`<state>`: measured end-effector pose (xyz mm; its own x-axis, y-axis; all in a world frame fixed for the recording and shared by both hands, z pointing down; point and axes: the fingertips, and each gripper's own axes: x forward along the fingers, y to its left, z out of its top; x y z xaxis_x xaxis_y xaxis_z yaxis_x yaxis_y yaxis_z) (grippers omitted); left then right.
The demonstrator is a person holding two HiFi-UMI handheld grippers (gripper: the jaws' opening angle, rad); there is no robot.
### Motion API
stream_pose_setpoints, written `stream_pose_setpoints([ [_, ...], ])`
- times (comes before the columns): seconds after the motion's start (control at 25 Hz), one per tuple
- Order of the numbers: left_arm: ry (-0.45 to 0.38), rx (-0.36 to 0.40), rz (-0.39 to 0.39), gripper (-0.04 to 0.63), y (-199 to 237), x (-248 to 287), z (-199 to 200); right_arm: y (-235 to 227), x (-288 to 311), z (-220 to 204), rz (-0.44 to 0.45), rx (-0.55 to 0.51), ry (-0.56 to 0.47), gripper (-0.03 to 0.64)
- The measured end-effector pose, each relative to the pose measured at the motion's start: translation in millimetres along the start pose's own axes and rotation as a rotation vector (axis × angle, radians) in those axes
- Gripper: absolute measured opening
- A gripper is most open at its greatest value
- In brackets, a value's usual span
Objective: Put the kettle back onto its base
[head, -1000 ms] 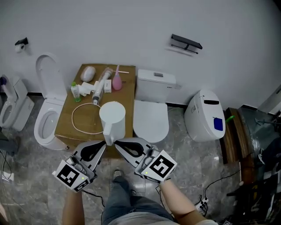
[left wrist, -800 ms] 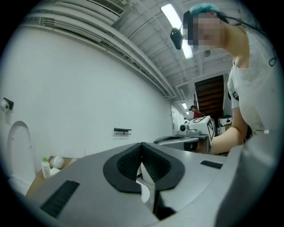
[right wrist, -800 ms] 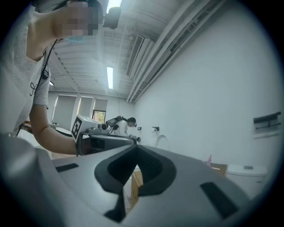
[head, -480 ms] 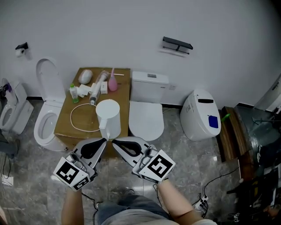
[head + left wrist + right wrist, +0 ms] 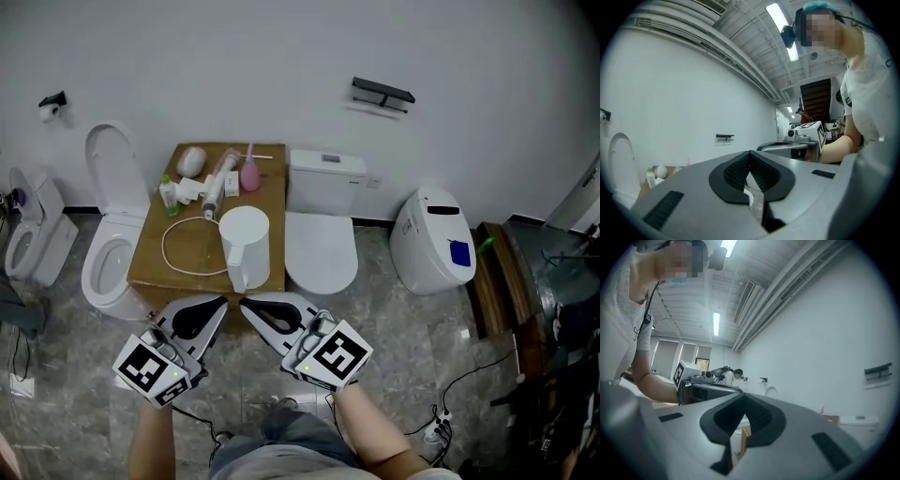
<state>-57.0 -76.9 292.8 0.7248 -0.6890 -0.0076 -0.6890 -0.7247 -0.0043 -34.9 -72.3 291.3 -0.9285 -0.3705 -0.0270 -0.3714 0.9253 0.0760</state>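
A white kettle (image 5: pixel 246 239) stands upright on the front right part of a low wooden table (image 5: pixel 197 272) in the head view, its handle toward me. A white cord (image 5: pixel 173 253) loops on the table beside it; the base is not visible from above. My left gripper (image 5: pixel 221 302) and right gripper (image 5: pixel 246 306) sit side by side just in front of the table, tips aimed at the kettle's handle and a little apart from it. Both are shut with nothing in them. In the left gripper view (image 5: pixel 750 161) and the right gripper view (image 5: pixel 743 404) the black pads meet.
Bottles, a pink bulb and small packs (image 5: pixel 211 178) crowd the table's back. An open toilet (image 5: pixel 111 253) stands to the left, a closed toilet (image 5: pixel 322 248) to the right, then a white appliance (image 5: pixel 433 239). A black shelf (image 5: pixel 382 92) hangs on the wall. Cables lie on the floor.
Both grippers have drawn back a little from the kettle's handle, still shut. The kettle stays where it was on the table.
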Motion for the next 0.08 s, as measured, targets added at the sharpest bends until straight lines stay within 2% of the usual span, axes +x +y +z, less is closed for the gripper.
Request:
stream_pose_setpoints([
  [0.08,-0.002,-0.006,0.004,0.009,3.7,-7.5,1.7,4.4,5.0,1.3,-0.005,-0.001,0.006,0.008],
])
